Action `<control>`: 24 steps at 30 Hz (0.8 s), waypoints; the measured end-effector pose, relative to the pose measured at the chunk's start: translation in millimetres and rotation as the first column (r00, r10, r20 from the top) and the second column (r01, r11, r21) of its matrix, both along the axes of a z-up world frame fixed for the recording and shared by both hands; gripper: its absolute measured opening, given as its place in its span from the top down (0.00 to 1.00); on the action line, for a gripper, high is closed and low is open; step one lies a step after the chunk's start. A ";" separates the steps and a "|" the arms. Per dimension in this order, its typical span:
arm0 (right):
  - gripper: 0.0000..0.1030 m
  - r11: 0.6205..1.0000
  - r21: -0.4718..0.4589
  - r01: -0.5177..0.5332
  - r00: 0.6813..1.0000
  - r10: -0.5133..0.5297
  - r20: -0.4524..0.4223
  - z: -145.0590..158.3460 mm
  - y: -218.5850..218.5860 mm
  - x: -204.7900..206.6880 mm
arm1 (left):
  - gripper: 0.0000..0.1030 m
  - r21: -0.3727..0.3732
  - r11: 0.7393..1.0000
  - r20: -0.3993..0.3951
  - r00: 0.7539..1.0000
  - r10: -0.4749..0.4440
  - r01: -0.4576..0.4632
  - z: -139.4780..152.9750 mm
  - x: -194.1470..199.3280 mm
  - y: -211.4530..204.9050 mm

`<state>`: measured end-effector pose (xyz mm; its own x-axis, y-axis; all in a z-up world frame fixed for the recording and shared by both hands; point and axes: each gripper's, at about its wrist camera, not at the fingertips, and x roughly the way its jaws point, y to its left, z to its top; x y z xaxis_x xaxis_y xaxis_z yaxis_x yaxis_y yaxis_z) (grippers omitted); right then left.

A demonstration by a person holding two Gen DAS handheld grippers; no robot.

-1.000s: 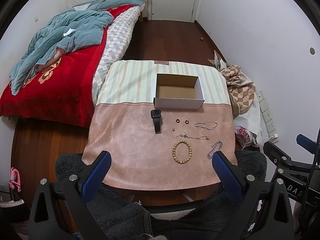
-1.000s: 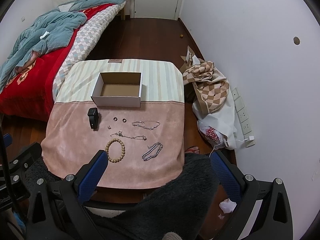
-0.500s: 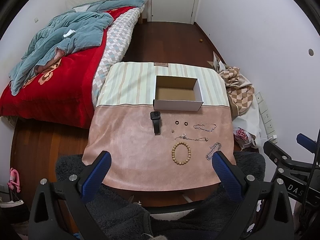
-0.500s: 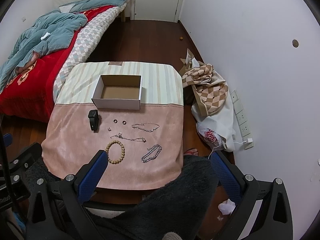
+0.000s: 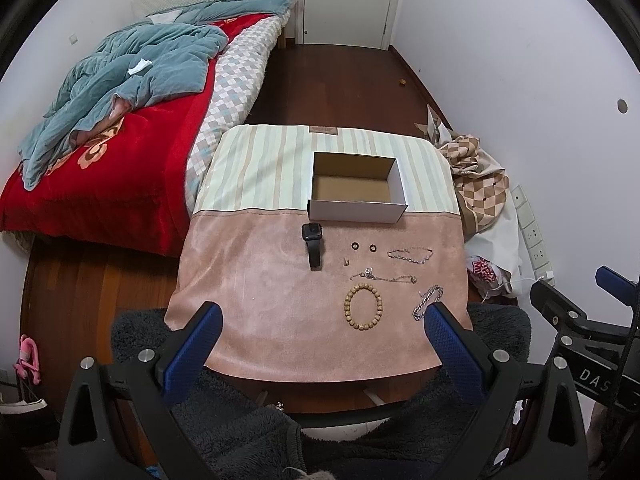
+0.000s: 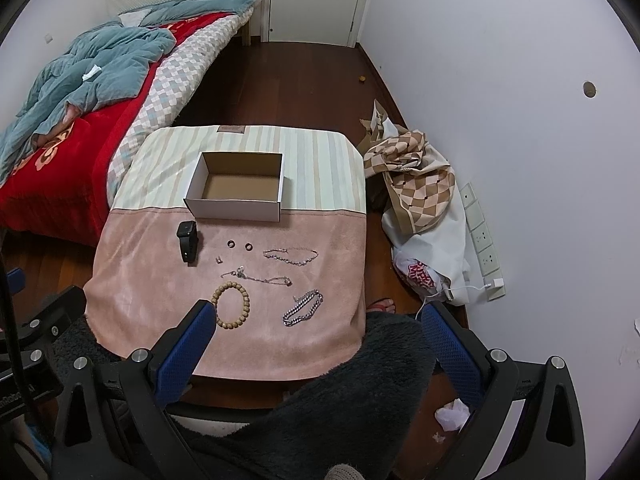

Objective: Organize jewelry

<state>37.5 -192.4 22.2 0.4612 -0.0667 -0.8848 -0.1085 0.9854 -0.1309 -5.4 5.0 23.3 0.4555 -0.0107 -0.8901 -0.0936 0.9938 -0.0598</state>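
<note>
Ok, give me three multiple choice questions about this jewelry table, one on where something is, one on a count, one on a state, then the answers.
1. Where does the smartwatch lie?
A. Inside the box
B. On the pink cloth in front of the box's left corner
C. On the bed

2. How many small dark rings lie on the cloth?
A. Two
B. Four
C. Six

3. What is in the cardboard box?
A. The wooden bead bracelet
B. A silver chain
C. Nothing

Answers:
1. B, it rests on the pink cloth just before the box.
2. A, two sit side by side.
3. C, only its bare brown floor shows; the wooden bead bracelet lies on the cloth.
</note>
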 end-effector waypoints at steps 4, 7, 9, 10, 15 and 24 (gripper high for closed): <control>0.00 1.000 0.000 -0.001 1.000 0.001 0.008 1.7 0.2 -2.1 | 0.00 -0.003 1.000 0.001 1.000 0.002 -0.002 -1.3 -2.6 1.4; 0.00 1.000 0.000 0.001 1.000 -0.001 0.009 1.6 0.6 -3.1 | 0.00 -0.003 1.000 0.001 1.000 0.000 0.000 -1.0 -2.3 2.1; 0.00 1.000 -0.002 0.000 1.000 0.000 0.008 1.9 0.5 -2.8 | 0.00 -0.001 1.000 0.002 1.000 0.001 -0.001 -0.9 -2.2 1.3; 0.00 1.000 0.000 -0.001 1.000 0.001 0.009 1.7 0.7 -2.8 | 0.00 -0.002 1.000 0.003 1.000 0.001 -0.001 -1.3 -2.8 2.2; 0.00 1.000 0.009 0.006 1.000 -0.006 0.018 1.7 -0.2 -4.0 | 0.00 0.005 1.000 0.010 1.000 0.002 -0.002 -2.0 -2.9 2.8; 0.00 0.993 0.065 0.099 0.995 -0.100 0.023 -32.0 -23.7 31.8 | 0.00 0.120 0.991 0.044 0.998 0.048 -0.053 -37.2 44.1 6.5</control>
<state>69.2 -216.1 -9.8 0.4781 -0.0574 -0.8764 -0.0069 0.9976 -0.0691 38.7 11.5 -13.8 0.4888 0.1197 -0.8642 -0.1437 0.9881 0.0556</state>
